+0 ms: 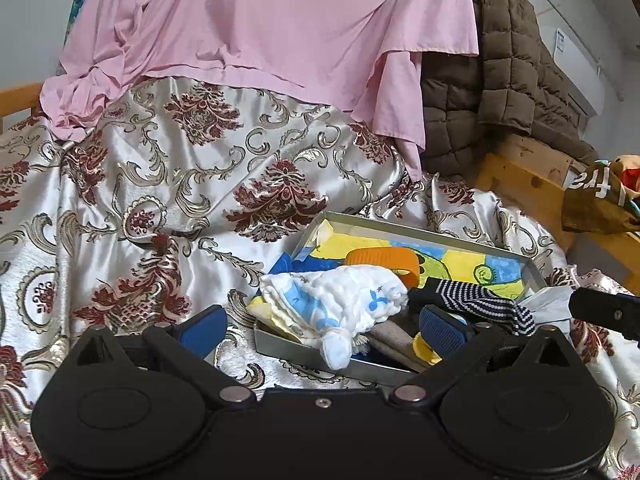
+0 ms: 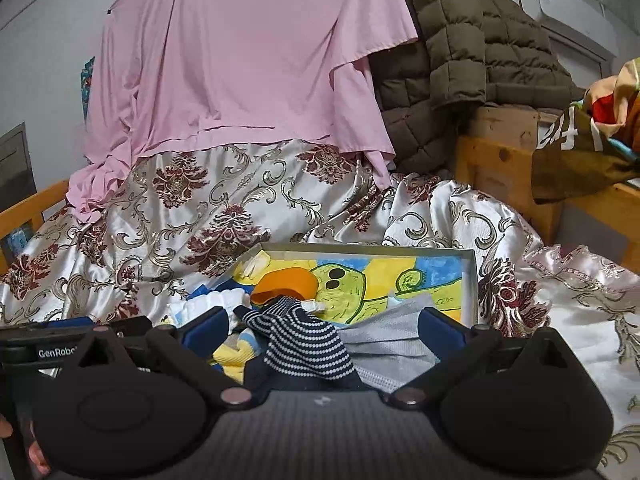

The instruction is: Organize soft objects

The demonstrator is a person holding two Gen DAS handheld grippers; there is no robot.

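Observation:
A shallow metal tray [image 1: 420, 229] [image 2: 469, 280] lined with a yellow, blue and green picture lies on the patterned bedspread. It holds a white and blue cloth [image 1: 344, 300] [image 2: 216, 300], an orange band [image 1: 386, 261] [image 2: 292, 282], a navy striped sock [image 1: 484, 306] [image 2: 304, 340], a grey face mask [image 2: 384, 340], a yellow piece [image 2: 232, 354] and a beige cloth [image 1: 394, 340]. My left gripper [image 1: 320, 328] hangs open over the tray's near corner, the white cloth between its fingers without contact. My right gripper [image 2: 320, 328] is open just above the sock and mask.
A satin bedspread [image 1: 180, 184] [image 2: 192, 216] with red floral print covers the bed. A pink sheet [image 1: 260, 28] [image 2: 240, 60] and a brown quilted coat [image 1: 500, 80] [image 2: 452, 52] hang behind. A wooden frame [image 1: 532, 184] [image 2: 504, 172] and a printed bag [image 1: 600, 196] [image 2: 580, 140] stand at right.

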